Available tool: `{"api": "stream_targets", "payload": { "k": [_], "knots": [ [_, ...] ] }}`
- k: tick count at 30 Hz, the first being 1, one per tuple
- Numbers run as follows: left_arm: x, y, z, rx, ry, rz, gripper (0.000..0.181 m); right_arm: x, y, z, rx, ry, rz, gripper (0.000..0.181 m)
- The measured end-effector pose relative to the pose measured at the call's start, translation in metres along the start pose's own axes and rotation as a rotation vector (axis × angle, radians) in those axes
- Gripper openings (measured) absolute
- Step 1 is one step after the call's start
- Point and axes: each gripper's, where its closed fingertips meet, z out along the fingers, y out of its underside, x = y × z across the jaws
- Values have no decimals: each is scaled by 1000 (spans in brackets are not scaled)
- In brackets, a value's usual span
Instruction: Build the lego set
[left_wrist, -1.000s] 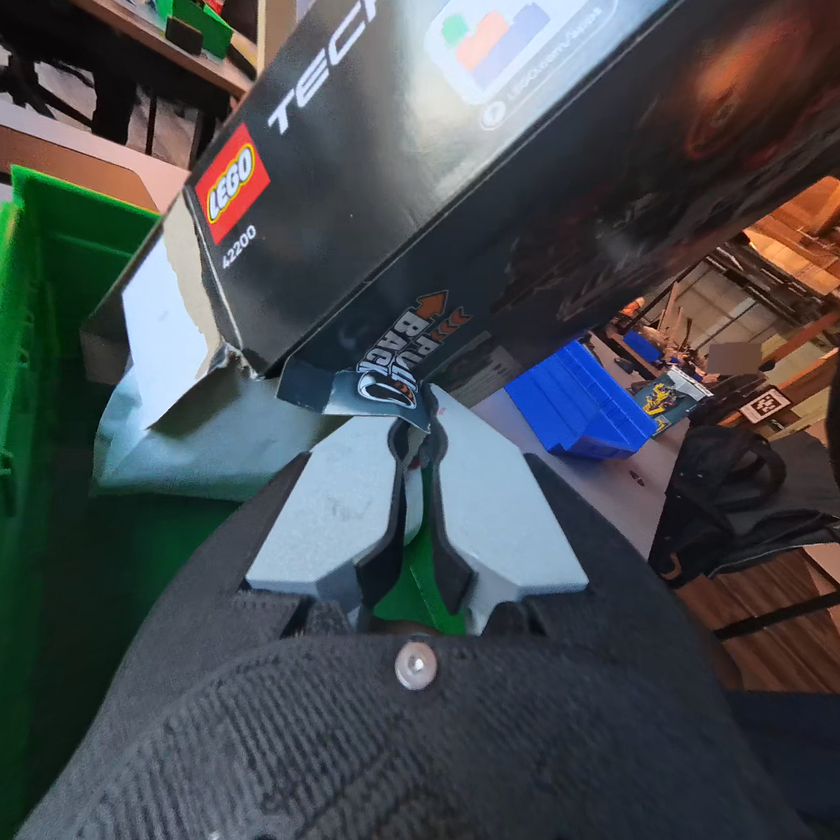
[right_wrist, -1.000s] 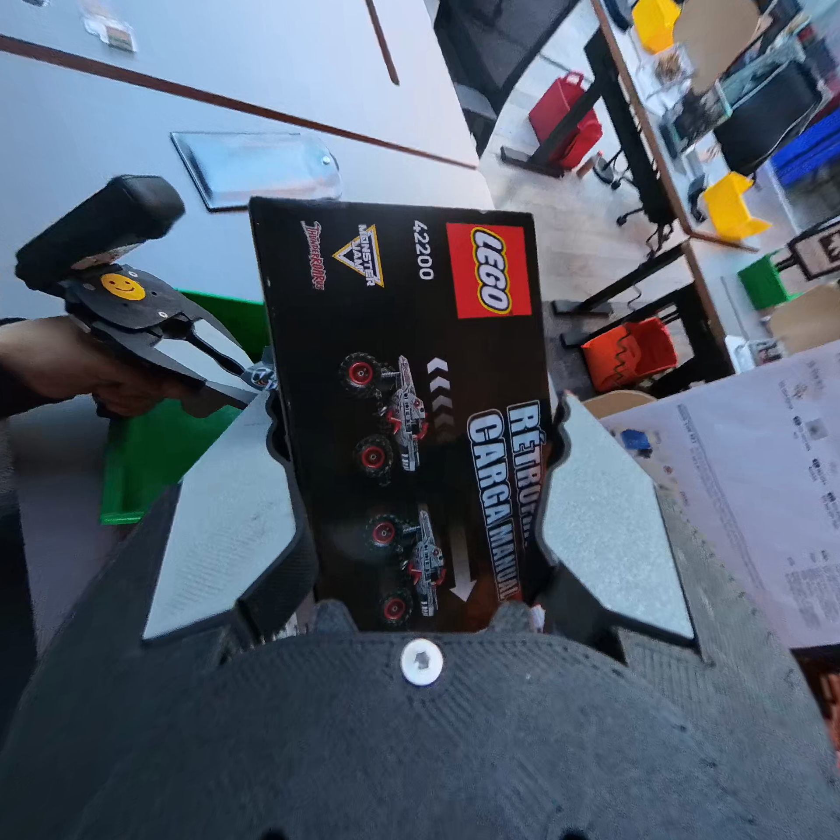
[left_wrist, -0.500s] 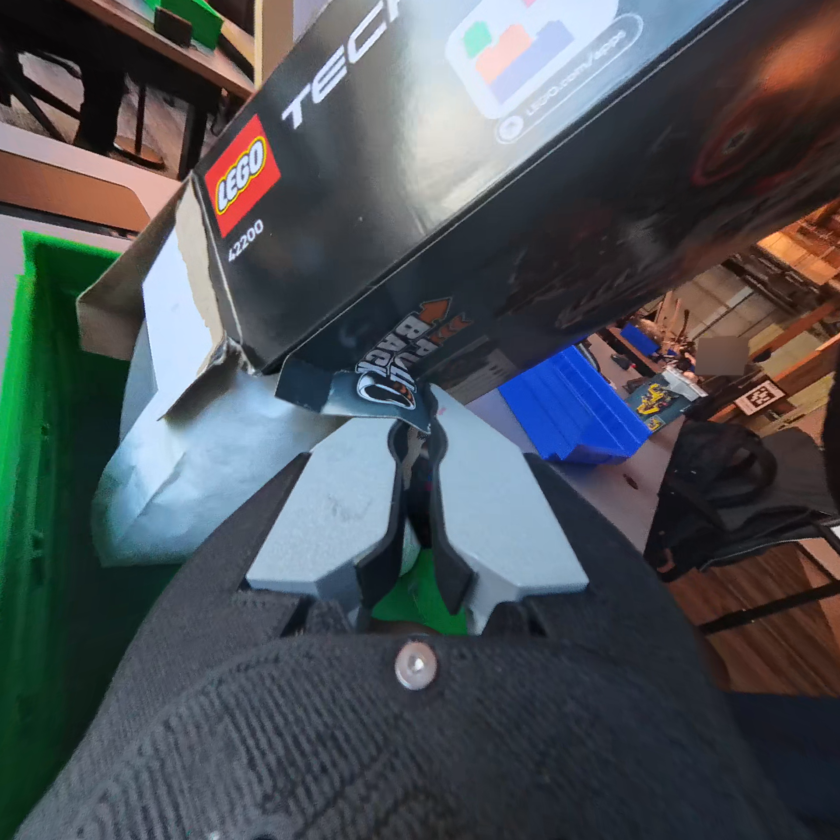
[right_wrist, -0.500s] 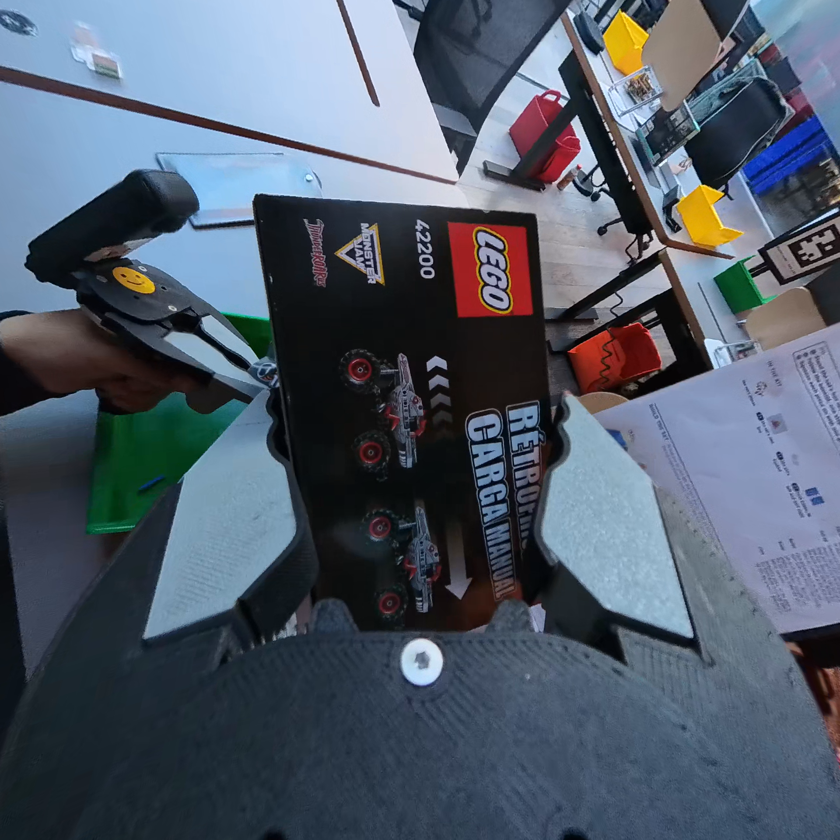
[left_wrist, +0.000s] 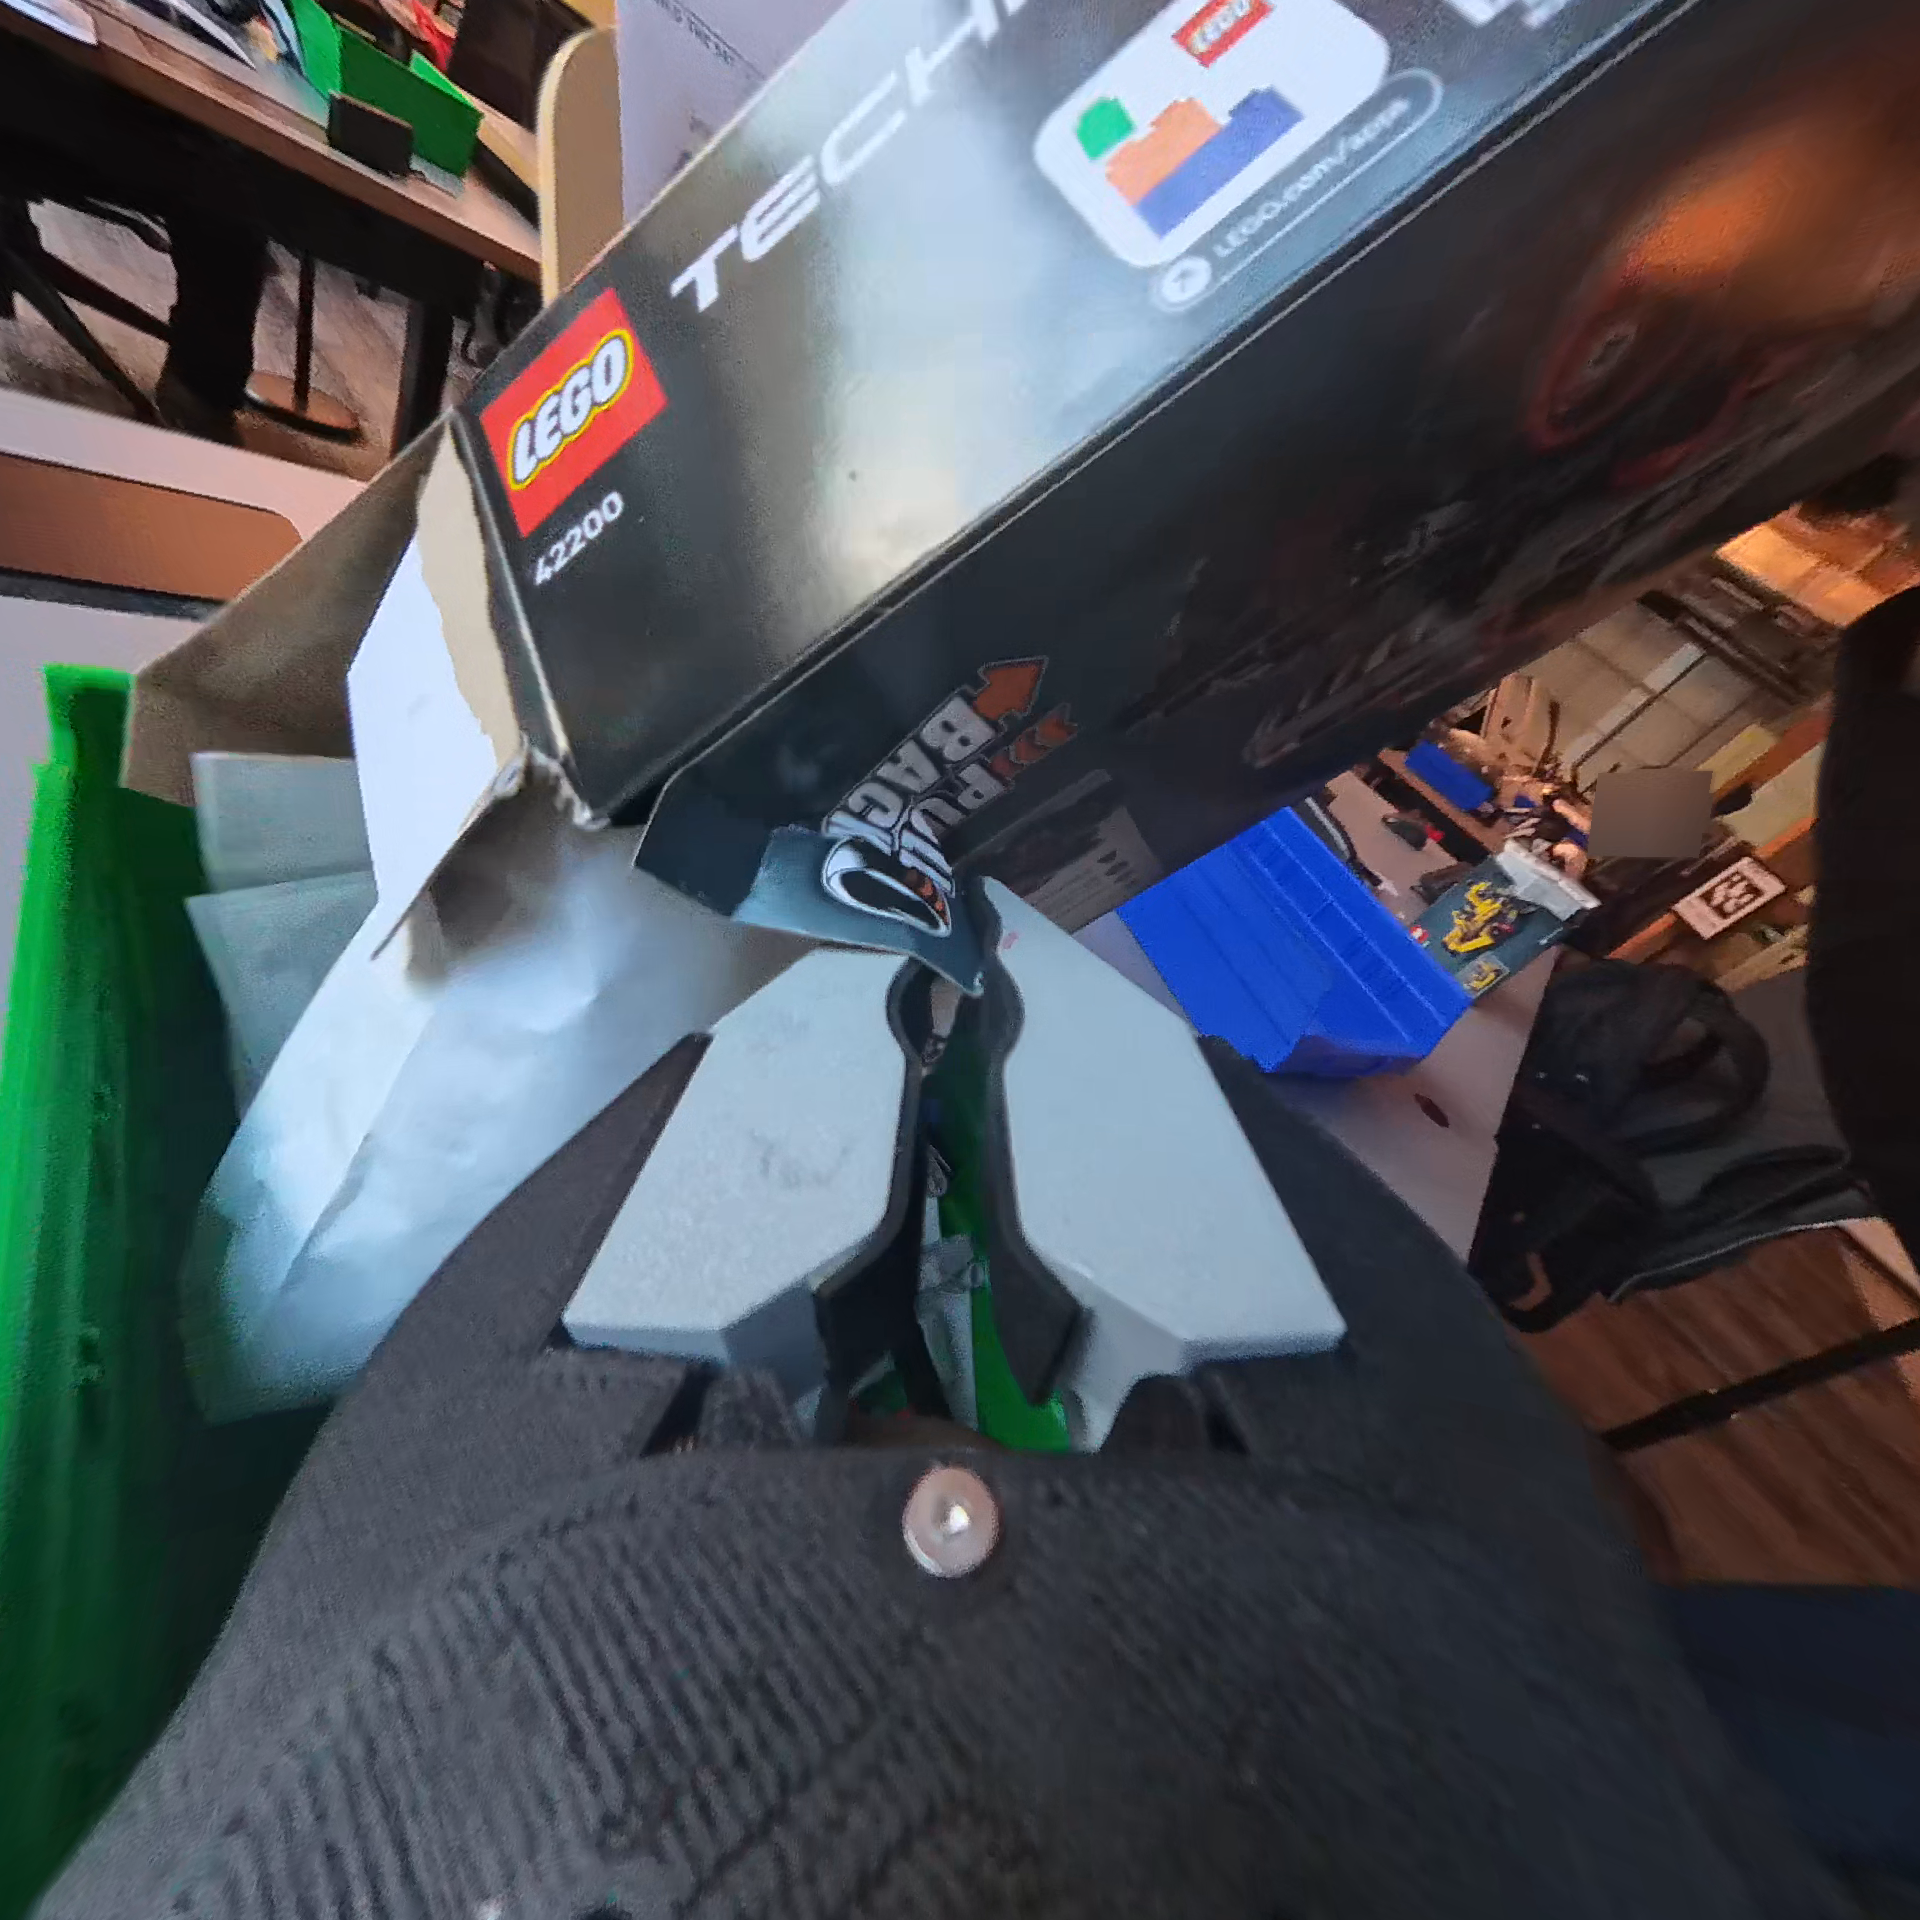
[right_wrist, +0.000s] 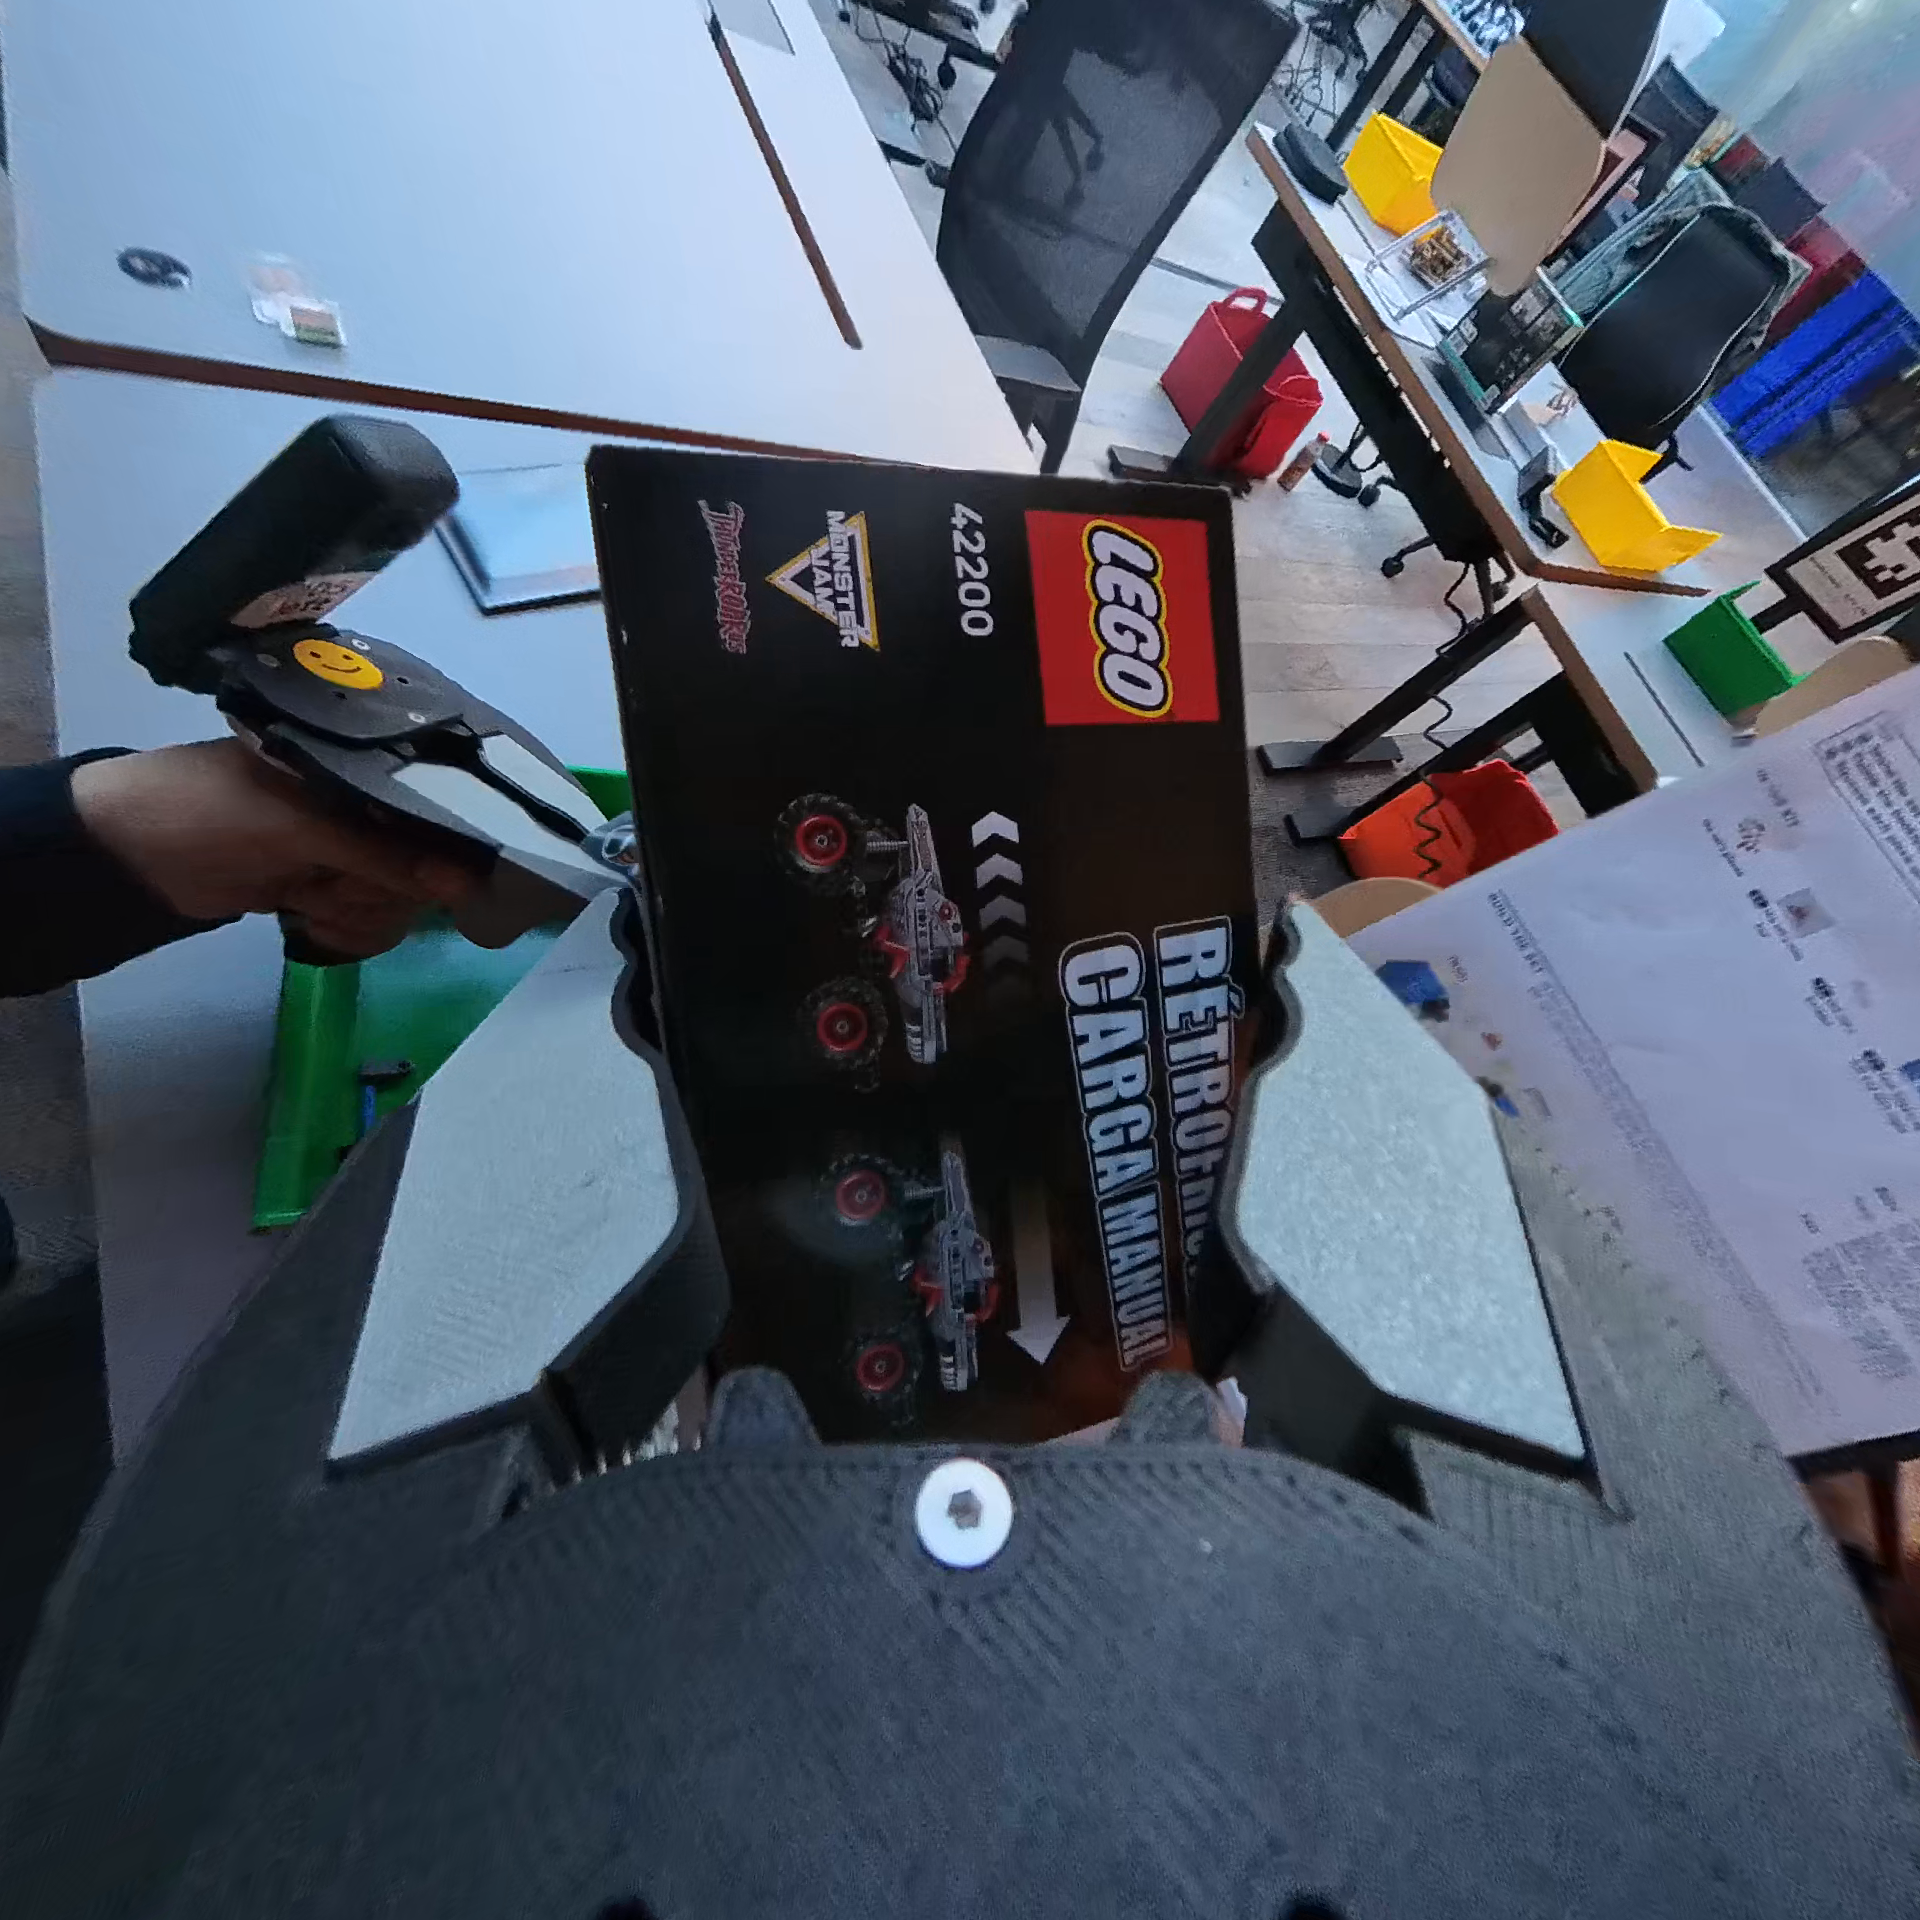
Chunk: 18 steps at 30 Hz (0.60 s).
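Note:
The black lego box (right_wrist: 935, 831) is held up in the air, tilted, with its torn open end down over a green bin (right_wrist: 312, 1091). My right gripper (right_wrist: 951, 966) is shut on the box, one finger on each long side. My left gripper (left_wrist: 951, 935) is shut on a torn black flap (left_wrist: 862, 894) at the box's (left_wrist: 1039, 364) open end; it also shows in the right wrist view (right_wrist: 615, 847), held by a hand. White paper bags (left_wrist: 416, 1091) hang out of the open end into the green bin (left_wrist: 62, 1143).
Blue bins (left_wrist: 1299, 966) stand on the table beyond the box, and a black bag (left_wrist: 1642, 1122) lies to the right. A printed sheet (right_wrist: 1714, 1039) is at the right. A white table (right_wrist: 416, 208), a black chair (right_wrist: 1091, 208) and yellow bins (right_wrist: 1621, 509) lie farther off. The tips of one gripper are about 20 cm away from the tips of the other.
Both grippers have lifted the box higher above the bin. The white paper bags have slid farther out of the open end. Both grips are unchanged.

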Motion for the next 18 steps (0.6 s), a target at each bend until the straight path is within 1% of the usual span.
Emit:
{"api": "stream_targets", "payload": {
  "k": [4,8,10,12,14,16,18],
  "knots": [
    [-8,6,3,-19,-23,-25,0,4,20,3,49,-5,60,114],
    [-2,12,3,-76,-28,21,0,0,33,-8,80,-11,50,116],
    [5,9,2,-93,-30,58,0,-3,32,-19,100,-23,51,115],
    [15,-2,2,-74,-29,93,0,1,26,-32,140,-16,60,115],
    [20,-9,2,-72,-53,138,0,5,25,-39,160,-13,79,115],
    [19,-4,3,-88,-59,150,0,4,32,-39,160,-10,82,115],
    [19,-1,4,-89,-32,111,0,2,37,-41,155,-2,73,115]
  ]
}}
